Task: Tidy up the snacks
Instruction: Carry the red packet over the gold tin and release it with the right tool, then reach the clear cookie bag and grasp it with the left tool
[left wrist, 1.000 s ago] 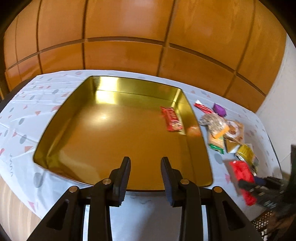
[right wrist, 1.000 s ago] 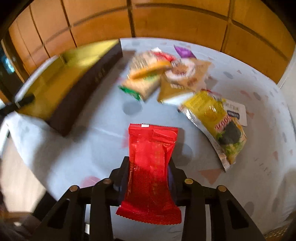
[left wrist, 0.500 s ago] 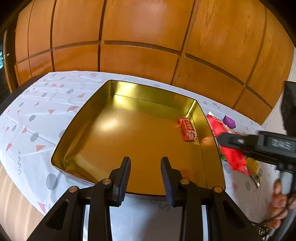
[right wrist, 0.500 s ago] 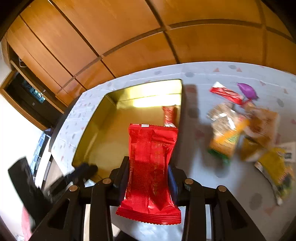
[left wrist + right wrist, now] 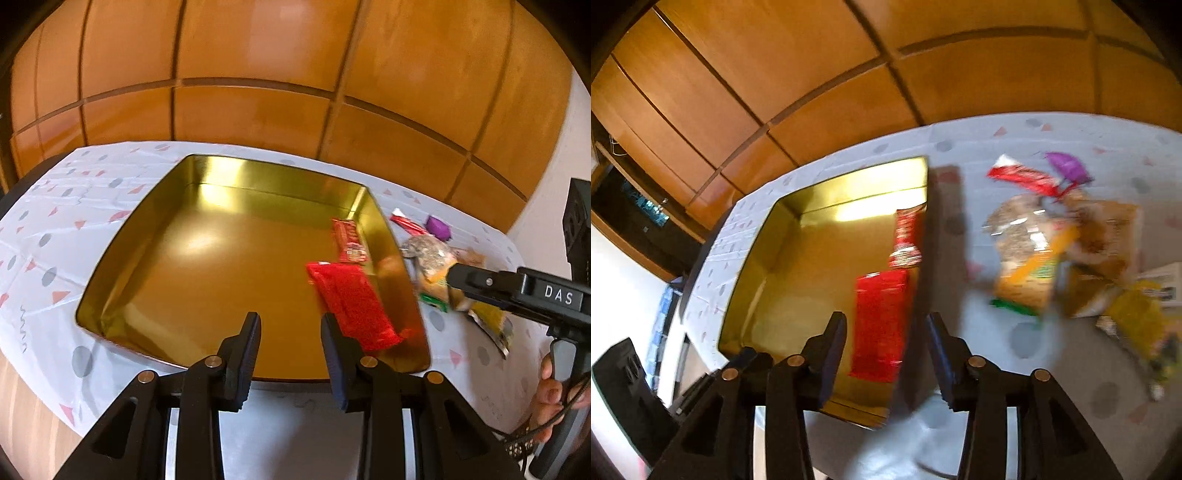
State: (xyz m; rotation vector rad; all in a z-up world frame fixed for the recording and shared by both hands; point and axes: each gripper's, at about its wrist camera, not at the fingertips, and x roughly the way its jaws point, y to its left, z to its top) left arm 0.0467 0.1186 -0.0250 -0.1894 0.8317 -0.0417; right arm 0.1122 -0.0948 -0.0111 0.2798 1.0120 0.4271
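A gold tin tray [image 5: 122, 236] [image 5: 753, 258] sits on the patterned tablecloth. A large red snack packet [image 5: 351, 306] [image 5: 879, 325] lies loose in the tray by its right wall, blurred. A smaller red packet [image 5: 349, 245] [image 5: 905, 236] lies just beyond it in the tray. My right gripper [image 5: 886, 339] is open and empty above the tray's right wall; it also shows from the side in the left wrist view [image 5: 480, 282]. My left gripper [image 5: 290, 332] is open and empty over the tray's near edge.
A pile of snack packets lies on the cloth right of the tray: a red stick [image 5: 1023, 177], a purple candy [image 5: 1067, 166], an orange-and-green bag [image 5: 1030, 254], a brown bag [image 5: 1104, 236] and a yellow bag [image 5: 1137, 317]. A wood-panelled wall stands behind the table.
My right gripper carried the large red packet from the cloth over to the tray, then opened and let it go. The packet now lies in the tray. The left gripper stayed open.
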